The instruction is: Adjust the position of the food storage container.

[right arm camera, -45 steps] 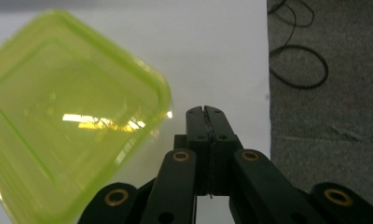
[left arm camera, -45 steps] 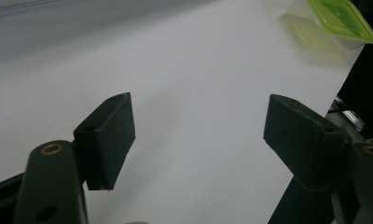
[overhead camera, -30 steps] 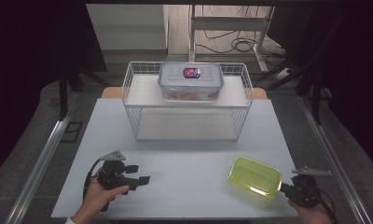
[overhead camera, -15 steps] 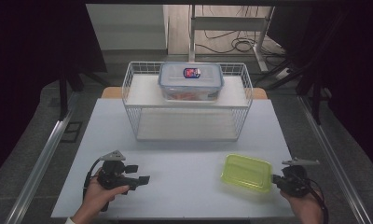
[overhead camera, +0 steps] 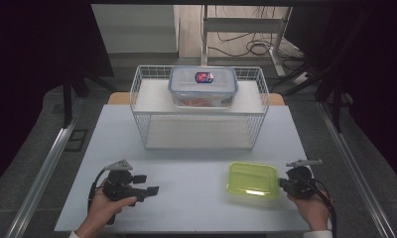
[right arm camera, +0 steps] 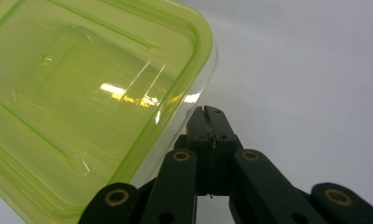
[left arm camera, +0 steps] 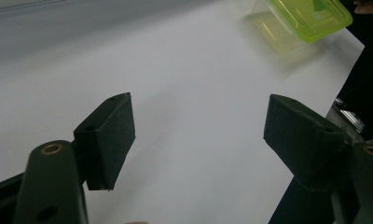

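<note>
White tabletop (overhead camera: 186, 198) runs across a dark room, with grey floor and metal rails to either side and cables on the floor beyond the far edge. On the near right part of that surface sits the green container (overhead camera: 252, 179), a shallow translucent box of lime-yellow plastic with rounded corners, its short side turned toward the right gripper (overhead camera: 284, 184). That gripper's jaws are pressed fully together — in the right gripper view the two black pads (right arm camera: 208, 122) meet face to face at the container's (right arm camera: 82, 102) corner, where a clear rim edge runs past them. Whether they pinch that thin rim or merely lie against it cannot be told from the pictures; the tips are at least touching or just beside the edge. A hand (overhead camera: 308, 203) holds the gripper from the near right corner of the table.

Well apart, on the near left, the left gripper (overhead camera: 149, 183) lies low over bare tabletop in the other hand (overhead camera: 103, 208), pointing toward the right. Its jaws stand wide apart with nothing between them — the left gripper view shows only white table (left arm camera: 175, 84) in the gap, and the green container (left arm camera: 310, 14) far off at the upper right.

Farther back, in the middle of the table, stands a white wire basket (overhead camera: 147, 124). A clear lidded box (overhead camera: 203, 87) with a small label on its lid rests on the basket's raised back shelf.
</note>
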